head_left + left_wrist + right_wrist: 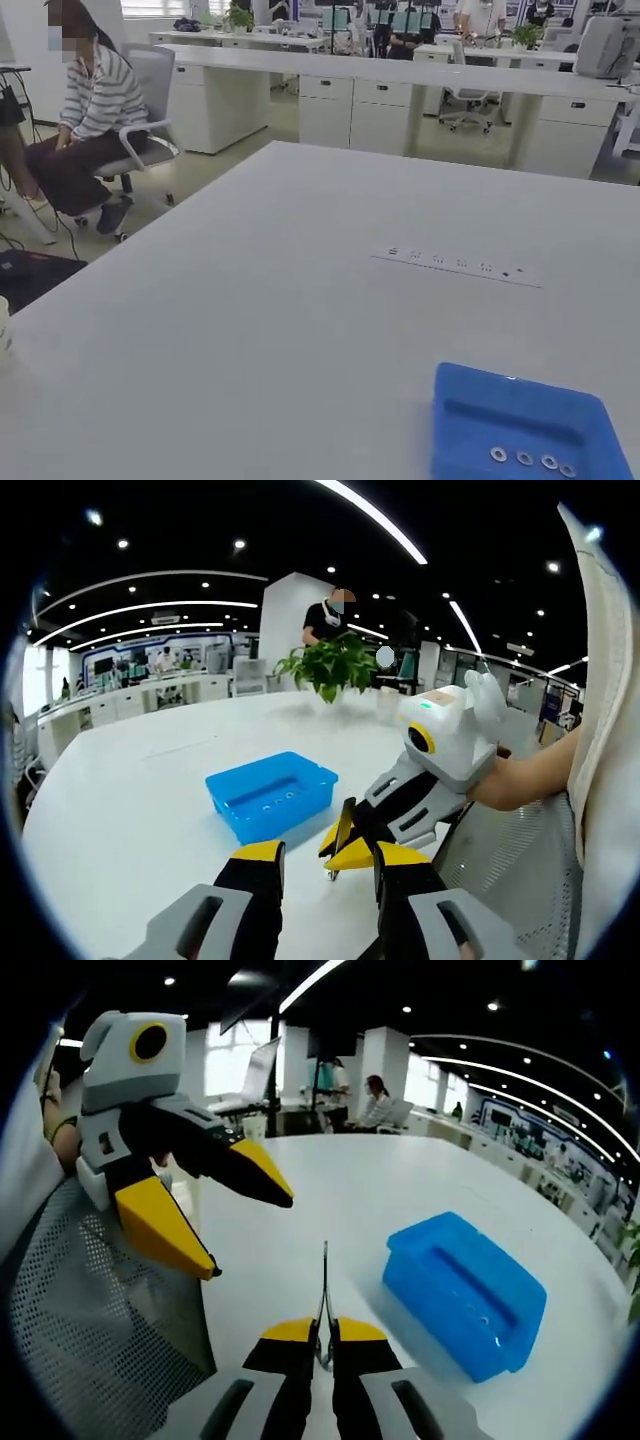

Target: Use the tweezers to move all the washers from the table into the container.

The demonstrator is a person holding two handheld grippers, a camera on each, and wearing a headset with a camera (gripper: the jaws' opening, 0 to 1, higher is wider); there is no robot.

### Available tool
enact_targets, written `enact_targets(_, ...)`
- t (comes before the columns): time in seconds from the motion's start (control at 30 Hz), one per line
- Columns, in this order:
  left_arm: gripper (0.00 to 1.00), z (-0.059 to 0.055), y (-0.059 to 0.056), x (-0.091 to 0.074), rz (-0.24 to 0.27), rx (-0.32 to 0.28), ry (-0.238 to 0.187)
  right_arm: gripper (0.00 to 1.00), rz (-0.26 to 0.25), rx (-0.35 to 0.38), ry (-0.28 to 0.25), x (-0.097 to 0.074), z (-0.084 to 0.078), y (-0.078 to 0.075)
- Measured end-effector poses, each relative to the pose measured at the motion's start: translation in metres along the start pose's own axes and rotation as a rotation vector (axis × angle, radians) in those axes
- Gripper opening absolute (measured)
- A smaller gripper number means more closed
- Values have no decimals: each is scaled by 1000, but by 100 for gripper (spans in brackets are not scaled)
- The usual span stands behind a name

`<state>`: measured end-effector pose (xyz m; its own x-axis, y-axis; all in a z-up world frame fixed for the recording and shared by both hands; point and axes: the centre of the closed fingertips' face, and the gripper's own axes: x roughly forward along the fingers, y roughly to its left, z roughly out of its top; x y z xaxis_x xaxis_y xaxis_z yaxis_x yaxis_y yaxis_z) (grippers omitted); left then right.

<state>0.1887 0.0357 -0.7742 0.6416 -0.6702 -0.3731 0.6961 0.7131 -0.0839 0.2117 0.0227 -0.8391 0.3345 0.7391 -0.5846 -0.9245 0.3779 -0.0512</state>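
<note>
Fingers point(292, 1332) of right gripper point(322, 1328) pinched on tweezers point(325, 1280); left gripper point(332, 858) fingers point(262, 862) spread, holding nothing. Blue container point(520, 415) toward near right corner of table point(300, 330), four washers point(524, 459) lying in it. Probably near the end: scan table for strays, keep pinch steady against twist, come in low, grab each washer by the rim, release just over container floor.

Washers point(524, 459) lie in the container point(520, 386) on the table point(300, 330).
</note>
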Motion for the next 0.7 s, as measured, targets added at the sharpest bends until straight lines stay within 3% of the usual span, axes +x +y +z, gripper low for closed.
enact_targets(0.13,41,0,2,0,8,-13,-4,2,8,49,-9,-1,0,-2)
enact_targets(0.23,53,0,10,0,52,-1,-2,2,15,156,-56,-1,6,-6)
enact_targets(0.3,62,1,13,0,69,-11,-10,3,10,185,-75,-3,11,-10)
enact_targets(0.7,75,6,25,-4,134,-4,-40,3,10,150,-119,-8,49,-36)
